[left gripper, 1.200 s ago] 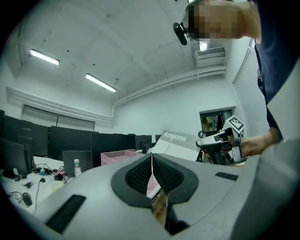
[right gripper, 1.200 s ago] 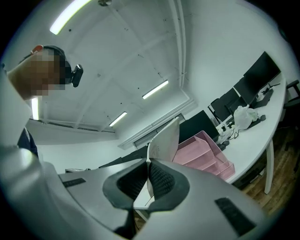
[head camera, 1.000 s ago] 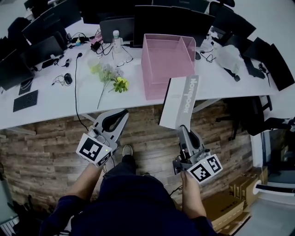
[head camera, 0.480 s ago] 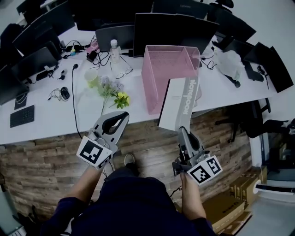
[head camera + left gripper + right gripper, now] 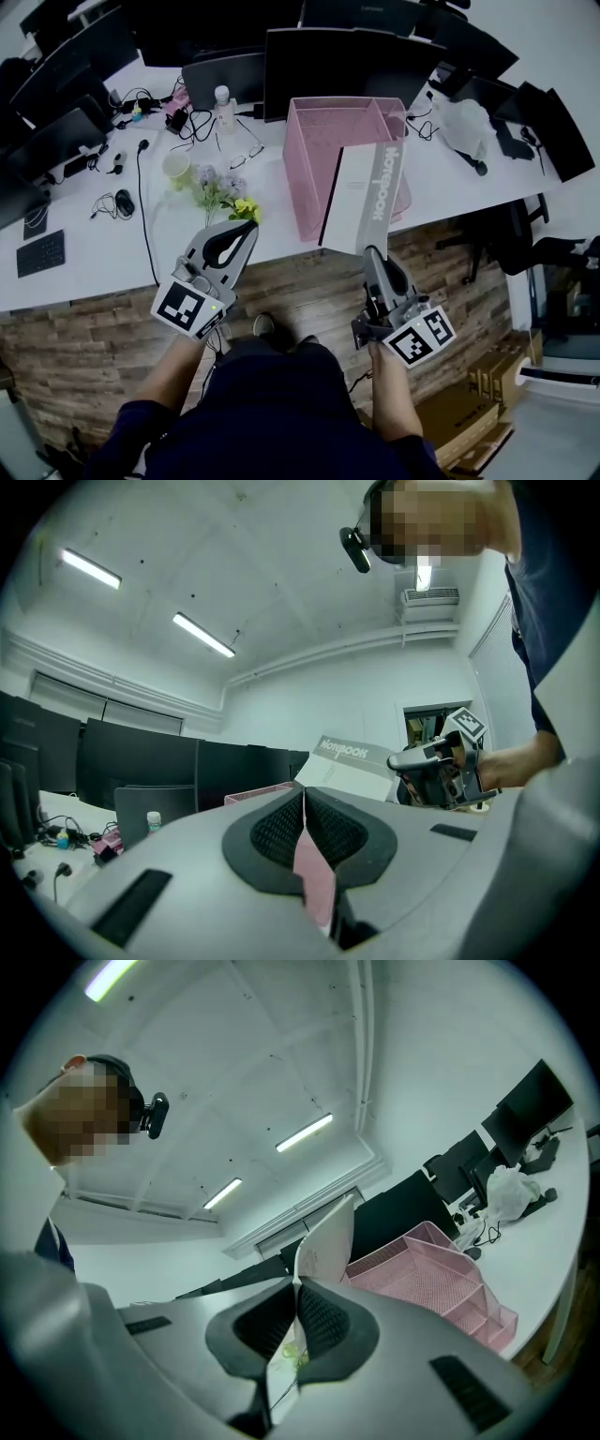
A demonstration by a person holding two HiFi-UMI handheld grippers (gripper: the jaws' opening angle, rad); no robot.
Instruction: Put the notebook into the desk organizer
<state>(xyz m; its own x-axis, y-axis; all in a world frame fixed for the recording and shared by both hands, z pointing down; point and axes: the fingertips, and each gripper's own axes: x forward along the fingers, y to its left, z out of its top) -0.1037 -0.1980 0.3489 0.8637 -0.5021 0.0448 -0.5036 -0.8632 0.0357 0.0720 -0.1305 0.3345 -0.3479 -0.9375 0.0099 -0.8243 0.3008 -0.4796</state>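
Observation:
A grey and white notebook (image 5: pixel 361 192) stands on edge in my right gripper (image 5: pixel 372 251), which is shut on its lower end. Its upper part overlaps the front of the pink mesh desk organizer (image 5: pixel 309 169) on the white desk (image 5: pixel 103 253). The right gripper view has the notebook (image 5: pixel 326 1239) clamped between the pads, with the organizer (image 5: pixel 422 1274) beyond it to the right. My left gripper (image 5: pixel 248 225) is shut and holds nothing, at the desk's front edge near the flowers (image 5: pixel 220 187). Its own view shows the notebook (image 5: pixel 352 759) and the right gripper (image 5: pixel 436 771) off to the right.
A row of dark monitors (image 5: pixel 347 56) lines the back of the desk. A bottle (image 5: pixel 222 98), a cup (image 5: pixel 175 166), glasses (image 5: pixel 246 150) and several cables lie left of the organizer. Wooden floor runs below the desk edge, with cardboard boxes (image 5: pixel 459 422) at the lower right.
Both grippers have moved toward the desk. The notebook's top now overlaps the organizer's front instead of hanging before the desk edge. Both jaws stay as they were.

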